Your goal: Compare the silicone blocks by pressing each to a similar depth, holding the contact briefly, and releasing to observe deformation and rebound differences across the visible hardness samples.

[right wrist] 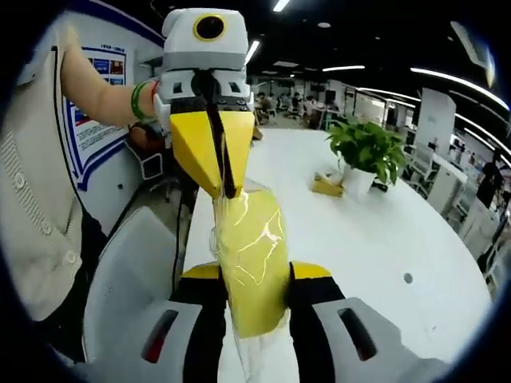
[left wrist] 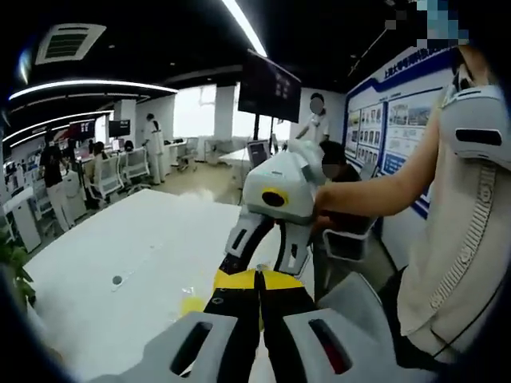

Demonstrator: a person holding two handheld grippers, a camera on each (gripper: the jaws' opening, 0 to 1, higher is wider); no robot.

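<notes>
Block point(right wrist: 251, 271), yellow, bagged, clamped between right gripper point(right wrist: 254, 279) jaws, left gripper point(right wrist: 217, 171) pinching its top; squeeze evenly, release slowly.

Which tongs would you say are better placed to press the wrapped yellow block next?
Right, probably. The right tongs straddle the yellow block at its middle, one jaw on each side, ready to squeeze. The left tongs, shut, only pinch its top edge.
</notes>
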